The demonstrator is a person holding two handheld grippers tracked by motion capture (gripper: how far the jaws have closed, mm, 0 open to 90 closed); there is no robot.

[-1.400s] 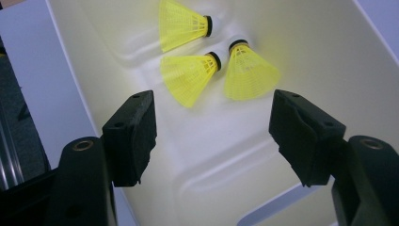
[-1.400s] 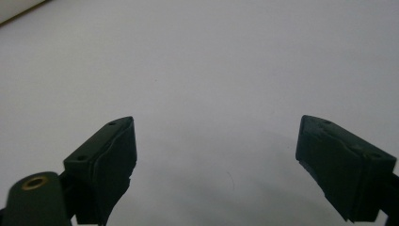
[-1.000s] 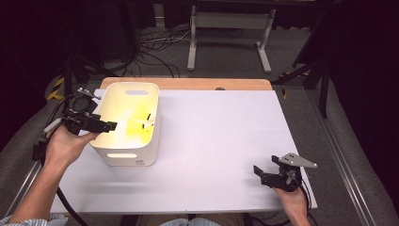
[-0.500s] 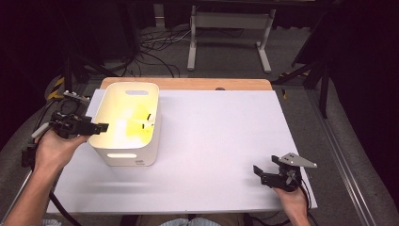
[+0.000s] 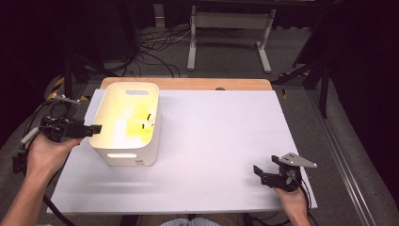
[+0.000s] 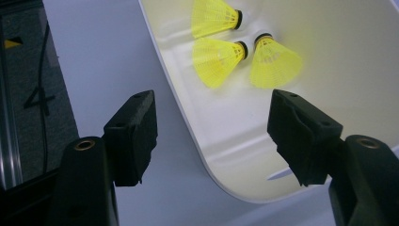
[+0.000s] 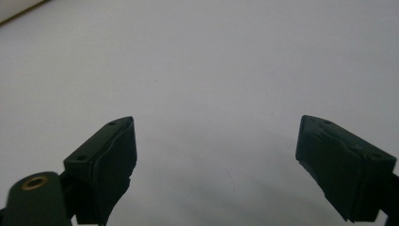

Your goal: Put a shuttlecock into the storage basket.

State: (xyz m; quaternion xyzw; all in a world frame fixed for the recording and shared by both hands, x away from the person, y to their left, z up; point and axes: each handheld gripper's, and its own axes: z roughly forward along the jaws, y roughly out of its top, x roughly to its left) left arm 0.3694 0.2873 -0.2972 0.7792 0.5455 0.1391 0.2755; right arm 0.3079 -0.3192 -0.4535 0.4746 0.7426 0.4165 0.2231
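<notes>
We note a white-covered worktop (image 5: 216, 141) with a white plastic bin (image 5: 126, 123) near its far left corner. Three yellow shuttlecocks (image 6: 221, 56) lie together on the bin's floor, probably gathered there for sorting. Our left gripper (image 5: 87, 130) hovers at the bin's left rim, jaws spread and holding nothing, one jaw inside the wall and one outside. Our right gripper (image 5: 264, 172) rests near the near right corner, jaws also spread, apparently parked out of the way.

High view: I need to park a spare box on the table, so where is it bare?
The white sheet lies bare from the white bin across to the right claw, front to back. It is crowded at the bin, where the left claw hovers.
</notes>
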